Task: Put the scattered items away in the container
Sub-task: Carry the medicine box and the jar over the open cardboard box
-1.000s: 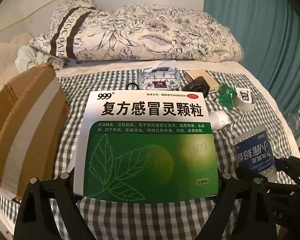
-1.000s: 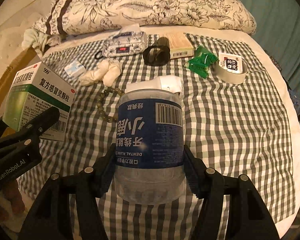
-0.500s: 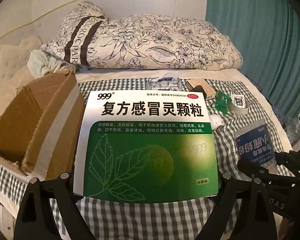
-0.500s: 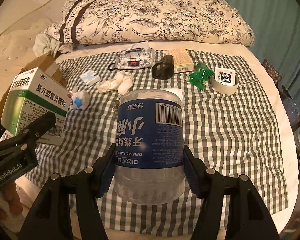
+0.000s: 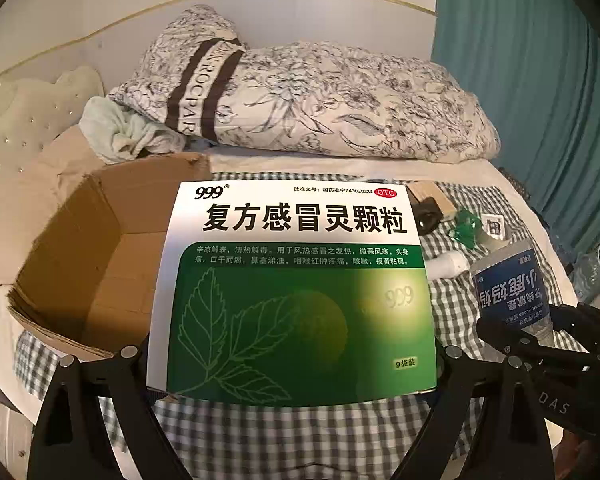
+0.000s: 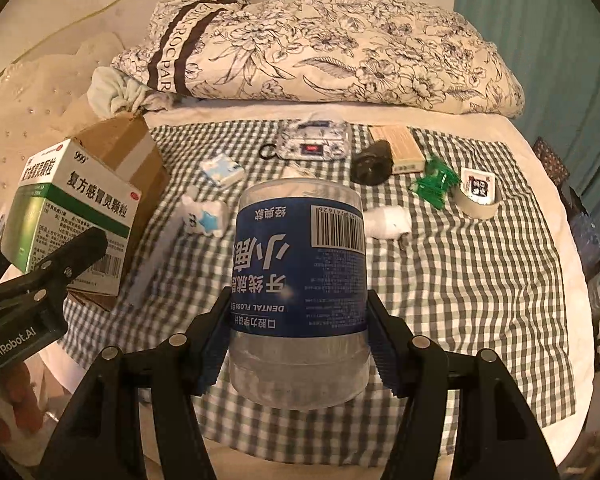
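Observation:
My left gripper [image 5: 292,364] is shut on a green and white 999 medicine box [image 5: 296,288], held above the bed beside the open cardboard box [image 5: 100,248]. The medicine box [image 6: 72,208] and cardboard box [image 6: 128,148] also show at left in the right wrist view. My right gripper [image 6: 300,340] is shut on a clear dental floss jar with a blue label [image 6: 300,280], held above the checked cloth [image 6: 480,272]. The jar [image 5: 508,288] shows at right in the left wrist view.
On the cloth lie a floral pouch [image 6: 314,144], a tan box [image 6: 398,148], a dark round object [image 6: 372,162], green packets [image 6: 436,184], a tape roll [image 6: 476,196], a white bottle [image 6: 388,222], a small blue-white toy [image 6: 204,218]. A floral duvet [image 6: 320,52] lies behind.
Both grippers have risen and drawn back with their loads. The left one swung left, so the cardboard box's open inside now shows beside the medicine box.

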Available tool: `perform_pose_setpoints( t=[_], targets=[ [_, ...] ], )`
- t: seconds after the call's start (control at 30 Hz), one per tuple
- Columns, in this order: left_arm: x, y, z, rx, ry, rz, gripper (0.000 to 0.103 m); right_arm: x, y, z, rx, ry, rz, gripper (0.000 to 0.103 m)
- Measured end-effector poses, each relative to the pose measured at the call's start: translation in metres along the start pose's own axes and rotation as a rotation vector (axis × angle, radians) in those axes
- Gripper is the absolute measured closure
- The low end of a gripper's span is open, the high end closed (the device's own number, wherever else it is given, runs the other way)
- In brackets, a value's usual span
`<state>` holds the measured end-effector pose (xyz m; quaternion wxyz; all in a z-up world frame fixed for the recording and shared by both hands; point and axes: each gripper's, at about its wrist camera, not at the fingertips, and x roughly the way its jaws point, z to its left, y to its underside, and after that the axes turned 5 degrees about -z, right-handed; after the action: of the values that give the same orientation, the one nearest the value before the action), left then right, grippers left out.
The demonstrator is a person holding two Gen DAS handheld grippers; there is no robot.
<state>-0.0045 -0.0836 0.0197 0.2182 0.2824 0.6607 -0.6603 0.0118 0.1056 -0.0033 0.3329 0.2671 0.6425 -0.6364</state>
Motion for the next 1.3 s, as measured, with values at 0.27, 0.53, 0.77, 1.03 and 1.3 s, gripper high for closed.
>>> perform_pose_setpoints(
  t=[0.27, 0.53, 0.77, 1.03, 1.3],
  targets=[
    [-0.012, -0.025, 0.049, -0.041, -0.033, -0.025, 0.010, -0.010, -0.036, 0.053, -0.066, -0.026, -0.034, 0.042],
    [-0.017, -0.028, 0.099, -0.089, -0.126, -0.024, 0.010, -0.002, -0.058, 0.114, -0.166, -0.099, -0.042, 0.042],
    [-0.017, -0.029, 0.141, -0.144, -0.180, -0.023, 0.010, 0.005, -0.068, 0.164, -0.239, -0.185, -0.032, 0.042],
    [-0.013, -0.031, 0.173, -0.170, -0.215, -0.016, 0.010, 0.009, -0.077, 0.203, -0.277, -0.239, -0.036, 0.042],
    [0.008, -0.037, 0.205, -0.198, -0.226, 0.008, 0.010, 0.029, -0.090, 0.233, -0.299, -0.243, -0.029, 0.042]
  ],
)
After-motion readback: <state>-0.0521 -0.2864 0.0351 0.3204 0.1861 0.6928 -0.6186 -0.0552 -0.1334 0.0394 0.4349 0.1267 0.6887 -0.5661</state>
